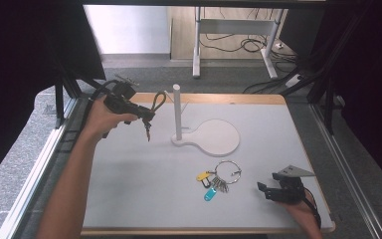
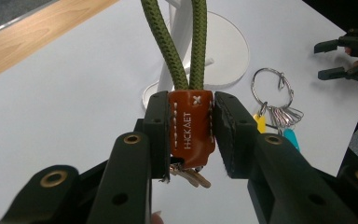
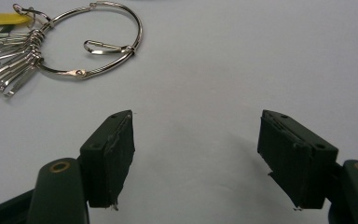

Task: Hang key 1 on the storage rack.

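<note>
The left tool (image 1: 146, 118) is black and chunky, with a dark cable looping from its back toward 11 o'clock in the high view. In its own camera, its two arms are matt black, each carrying brass-ringed holes and smaller plain screw holes, and ending in blocky jaws faced with flat dark pads (image 2: 230, 135) (the edges look slightly scuffed). The right tool (image 1: 266, 190) is built the same way, with brass eyelets at 7 and 5 o'clock of its own view, and a grey three-cornered plate on top at about 1 o'clock from its jaws in the high view. Both forearms are bare, with no sleeves visible.
</note>
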`<state>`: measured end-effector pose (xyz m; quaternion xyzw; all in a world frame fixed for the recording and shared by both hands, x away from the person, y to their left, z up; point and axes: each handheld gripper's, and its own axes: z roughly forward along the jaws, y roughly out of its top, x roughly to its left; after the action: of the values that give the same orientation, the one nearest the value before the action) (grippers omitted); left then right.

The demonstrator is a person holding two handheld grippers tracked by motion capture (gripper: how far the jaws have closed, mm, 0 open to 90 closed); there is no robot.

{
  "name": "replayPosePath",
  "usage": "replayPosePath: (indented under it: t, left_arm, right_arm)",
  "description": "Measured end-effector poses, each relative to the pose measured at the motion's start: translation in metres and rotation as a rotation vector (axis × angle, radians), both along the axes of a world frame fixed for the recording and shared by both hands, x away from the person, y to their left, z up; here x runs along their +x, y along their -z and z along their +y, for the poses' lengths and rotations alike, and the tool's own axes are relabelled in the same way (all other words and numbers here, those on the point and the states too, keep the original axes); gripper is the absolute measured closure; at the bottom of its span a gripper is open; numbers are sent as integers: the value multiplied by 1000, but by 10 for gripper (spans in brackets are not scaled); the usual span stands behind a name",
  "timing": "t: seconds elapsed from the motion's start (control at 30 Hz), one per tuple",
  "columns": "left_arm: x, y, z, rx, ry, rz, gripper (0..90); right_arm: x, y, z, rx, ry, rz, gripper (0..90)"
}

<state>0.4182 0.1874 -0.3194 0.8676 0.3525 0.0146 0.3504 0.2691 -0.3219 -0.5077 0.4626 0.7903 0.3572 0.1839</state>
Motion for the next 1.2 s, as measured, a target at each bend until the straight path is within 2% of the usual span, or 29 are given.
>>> replayPosePath:
  t: [0.23, 0.53, 0.7, 0.9, 1.2]
  left_arm:
    - [7, -2, -3, -8, 0, 4, 681]
    - [15, 0, 0, -18, -23, 12, 681]
    - [20, 1, 1, -21, -28, 17, 681]
    - [27, 4, 0, -49, -32, 22, 681]
    - [34, 2, -2, -37, -22, 23, 681]
  right_arm:
    - [0, 0, -1, 1, 1, -2, 274]
    - [0, 0, -2, 0, 3, -1, 274]
    - [-1, 0, -1, -17, 4, -10, 277]
    - [-1, 0, 0, -22, -2, -6, 277]
    - [-1, 1, -2, -22, 2, -2, 277]
